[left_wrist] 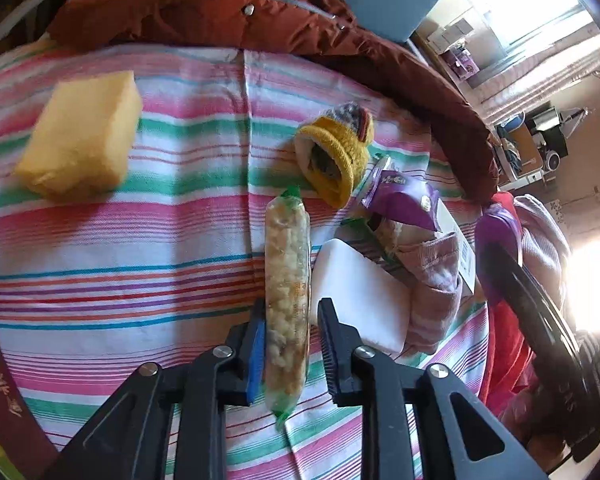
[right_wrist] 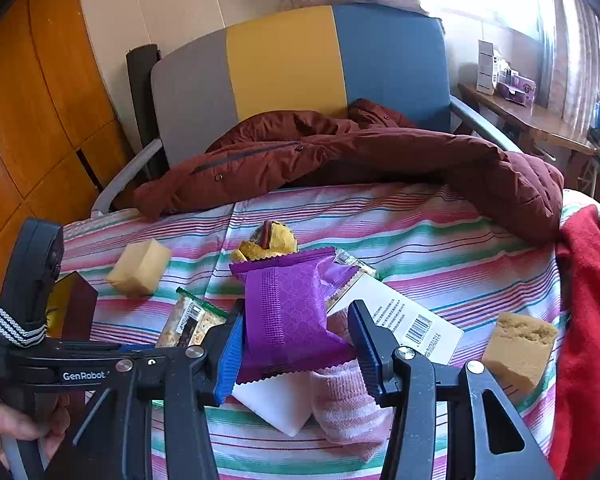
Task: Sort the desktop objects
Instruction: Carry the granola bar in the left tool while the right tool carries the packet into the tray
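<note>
**Striped cloth, both grippers loaded**

Left wrist: left gripper (left_wrist: pixel 290 344) nearly closed, clamped on clear snack tube (left_wrist: pixel 287 280), above striped cloth (left_wrist: pixel 140 240).

Right wrist: right gripper (right_wrist: pixel 296 344) partly open, pinching purple packet (right_wrist: pixel 288 316) over white block (right_wrist: pixel 278 404).

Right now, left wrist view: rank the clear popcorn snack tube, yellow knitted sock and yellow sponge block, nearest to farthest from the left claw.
1. Clear popcorn snack tube: between the fingers of the left claw, gripped.
2. Yellow knitted sock: beyond the tube's far end, slightly right.
3. Yellow sponge block: far left on the striped cloth.
</note>
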The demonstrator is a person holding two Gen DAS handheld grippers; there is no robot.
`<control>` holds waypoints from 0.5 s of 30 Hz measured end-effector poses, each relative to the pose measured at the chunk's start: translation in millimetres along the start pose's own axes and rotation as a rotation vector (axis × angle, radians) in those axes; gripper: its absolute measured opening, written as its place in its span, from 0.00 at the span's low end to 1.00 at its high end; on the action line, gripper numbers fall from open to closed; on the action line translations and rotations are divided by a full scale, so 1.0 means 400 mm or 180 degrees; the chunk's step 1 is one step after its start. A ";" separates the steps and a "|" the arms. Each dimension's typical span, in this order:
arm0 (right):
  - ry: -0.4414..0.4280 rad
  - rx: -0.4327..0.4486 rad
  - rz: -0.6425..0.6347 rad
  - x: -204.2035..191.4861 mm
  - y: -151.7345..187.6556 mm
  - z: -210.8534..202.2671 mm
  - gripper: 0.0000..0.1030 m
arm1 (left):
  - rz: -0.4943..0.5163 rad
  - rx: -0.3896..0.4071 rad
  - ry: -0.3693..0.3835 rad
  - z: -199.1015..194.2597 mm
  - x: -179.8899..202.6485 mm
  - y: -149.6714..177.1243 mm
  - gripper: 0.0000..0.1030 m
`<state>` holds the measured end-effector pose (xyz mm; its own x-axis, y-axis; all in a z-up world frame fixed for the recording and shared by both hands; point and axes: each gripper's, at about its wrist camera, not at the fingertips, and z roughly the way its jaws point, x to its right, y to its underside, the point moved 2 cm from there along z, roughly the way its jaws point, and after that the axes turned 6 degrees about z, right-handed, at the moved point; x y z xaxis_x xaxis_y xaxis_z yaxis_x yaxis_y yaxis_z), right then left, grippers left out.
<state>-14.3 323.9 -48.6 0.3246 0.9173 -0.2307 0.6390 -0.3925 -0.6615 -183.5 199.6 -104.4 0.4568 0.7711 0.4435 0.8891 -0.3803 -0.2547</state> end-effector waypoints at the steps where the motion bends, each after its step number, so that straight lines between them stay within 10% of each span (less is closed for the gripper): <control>1: 0.0005 -0.0007 0.0001 0.002 0.000 0.001 0.49 | -0.0025 -0.0014 0.0009 0.007 -0.001 -0.002 0.23; 15: -0.0447 -0.0035 -0.0095 -0.057 0.003 -0.020 0.49 | 0.0178 0.0596 0.0046 -0.171 -0.016 0.122 0.19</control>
<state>-15.2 302.0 -38.6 0.2050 0.9286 -0.3093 0.6548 -0.3650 -0.6618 -141.0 141.3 -60.9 0.5068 0.7435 0.4363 0.8423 -0.3195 -0.4341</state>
